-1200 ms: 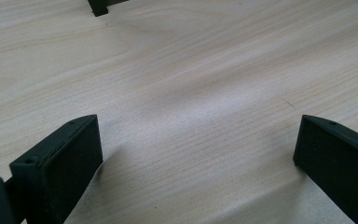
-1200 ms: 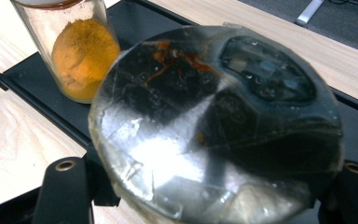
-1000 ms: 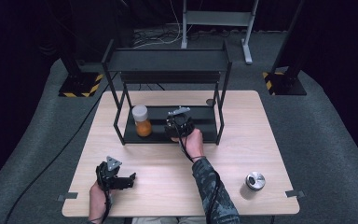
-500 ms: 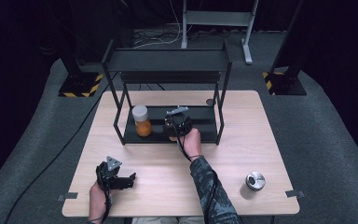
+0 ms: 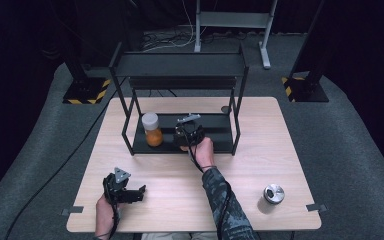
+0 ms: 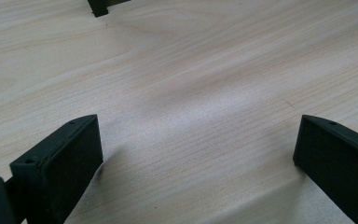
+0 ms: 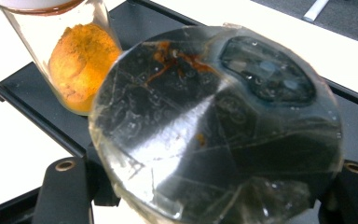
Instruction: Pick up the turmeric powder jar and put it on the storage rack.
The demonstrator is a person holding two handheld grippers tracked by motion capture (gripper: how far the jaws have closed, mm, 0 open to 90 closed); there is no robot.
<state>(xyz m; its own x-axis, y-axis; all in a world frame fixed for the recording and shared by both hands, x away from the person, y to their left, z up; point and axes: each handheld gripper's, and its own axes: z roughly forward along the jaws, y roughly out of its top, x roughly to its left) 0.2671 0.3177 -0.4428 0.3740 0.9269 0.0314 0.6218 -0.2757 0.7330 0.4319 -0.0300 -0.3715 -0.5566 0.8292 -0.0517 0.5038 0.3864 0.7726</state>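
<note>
High view: right tongs (image 5: 189, 131) at the black shelf rack (image 5: 180, 65), clamped on a clear jar (image 7: 214, 126).
Jar is held by its sides in the right gripper view, its flat glass end toward the camera, over the rack's lower shelf (image 5: 215, 145), just beside the orange-powder jar (image 5: 152, 129) already standing there; likely gripped this way so it can be set down next to that one. Right forearm stretches forward across the tabletop (image 5: 280, 150), hand low at the shelf front. Left tongs (image 5: 127, 189) rest near the front-left edge, jaws apart, nothing between them, just bare wood in the left gripper view. Metal-lidded can (image 5: 273, 193) sits well apart at front right.
</note>
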